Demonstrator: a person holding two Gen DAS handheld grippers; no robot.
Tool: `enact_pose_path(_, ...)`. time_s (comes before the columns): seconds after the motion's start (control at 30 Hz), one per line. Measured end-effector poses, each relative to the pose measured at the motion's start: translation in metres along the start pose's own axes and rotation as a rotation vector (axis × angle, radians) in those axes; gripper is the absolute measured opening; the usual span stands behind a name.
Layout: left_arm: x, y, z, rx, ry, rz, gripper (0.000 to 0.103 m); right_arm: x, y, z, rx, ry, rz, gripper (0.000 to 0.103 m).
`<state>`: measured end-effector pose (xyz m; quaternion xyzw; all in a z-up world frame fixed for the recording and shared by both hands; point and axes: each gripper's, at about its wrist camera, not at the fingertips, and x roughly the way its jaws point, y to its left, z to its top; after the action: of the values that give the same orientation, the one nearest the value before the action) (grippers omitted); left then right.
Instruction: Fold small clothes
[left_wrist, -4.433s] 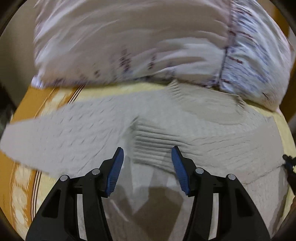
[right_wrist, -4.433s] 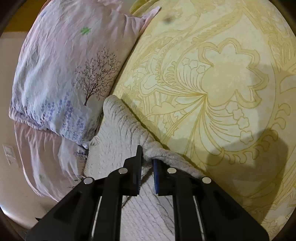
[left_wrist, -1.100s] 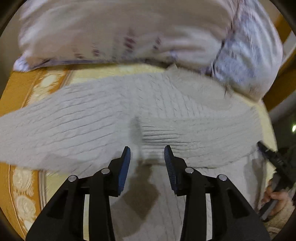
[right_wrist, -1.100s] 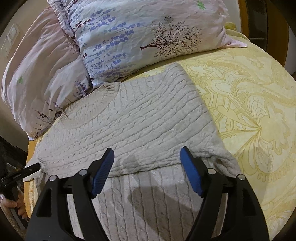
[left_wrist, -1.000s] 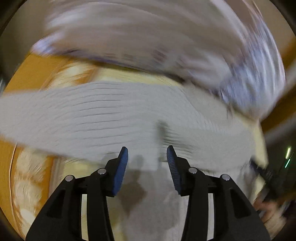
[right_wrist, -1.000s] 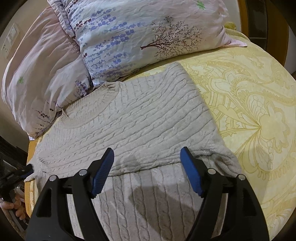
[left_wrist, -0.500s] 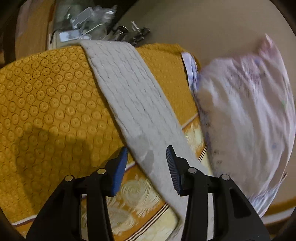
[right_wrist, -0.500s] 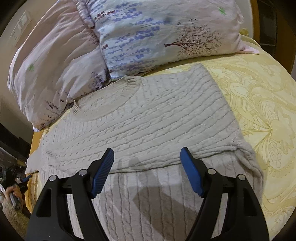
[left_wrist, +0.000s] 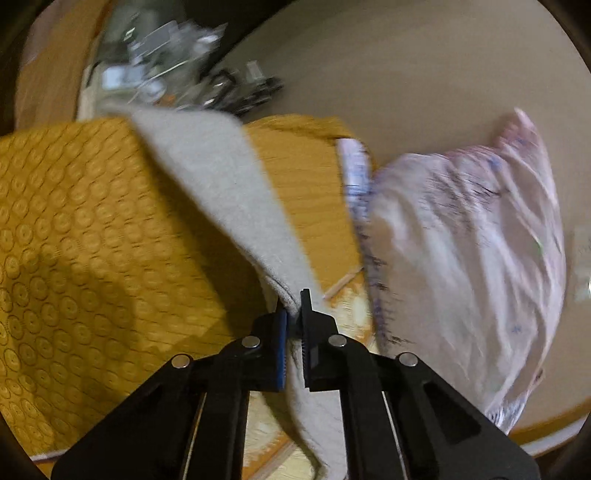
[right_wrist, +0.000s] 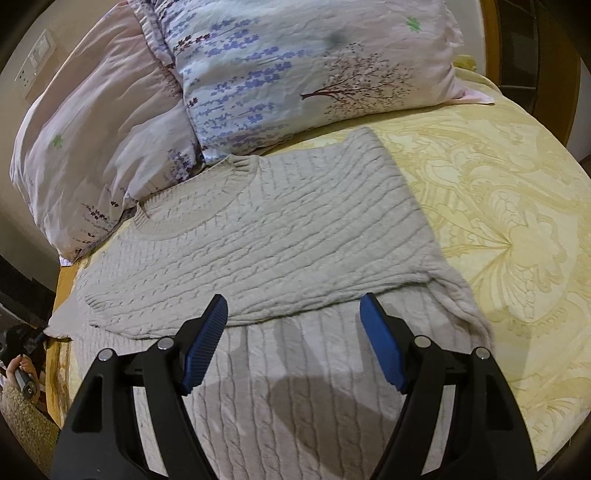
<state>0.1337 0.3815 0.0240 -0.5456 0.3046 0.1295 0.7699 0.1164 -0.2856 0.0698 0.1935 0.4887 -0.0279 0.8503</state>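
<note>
One beige cable-knit sweater (right_wrist: 280, 236) lying flat on bed, centre of right wrist frame, one sleeve folded across body, neckline touching pillows. Other sleeve (left_wrist: 221, 199) trailing toward upper left in blurred left wrist frame. Left hand-held gripper (left_wrist: 293, 317) clamping this sleeve's edge, pads nearly meeting. Right hand-held gripper (right_wrist: 293, 332) hovering over sweater's lower part, jaws standing wide, gripping nothing. Bed wearing yellow floral bedspread (right_wrist: 517, 229), turning orange (left_wrist: 74, 229) at side. Two floral pillows: one pink (right_wrist: 96, 140), one bluish (right_wrist: 303, 66). Beige wall (left_wrist: 388, 74) showing behind; blurred clutter (left_wrist: 177, 74) sitting upper left.

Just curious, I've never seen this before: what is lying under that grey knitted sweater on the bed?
The sweater lies on a yellow patterned bedspread, its collar against the pillows. Whatever lies beneath its middle is covered.
</note>
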Motion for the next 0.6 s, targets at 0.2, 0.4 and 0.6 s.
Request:
enact_pose_path(0.2,-0.015,-0.076,-0.03,0.248,0.021,-0.152,0.005,-0.002,-0.002,0.0,0.002,-0.002,0.01,0.074)
enact_pose_path(0.4,-0.022,-0.16,-0.108,0.549,0.134,-0.319,0.005,-0.005,0.001,0.0,-0.005,-0.007,0.025,0.074)
enact_pose_path(0.6,0.012,-0.179,-0.224,0.779,0.351,-0.293,0.005,-0.009,-0.01,-0.003,0.02,-0.005,0.022,0.074)
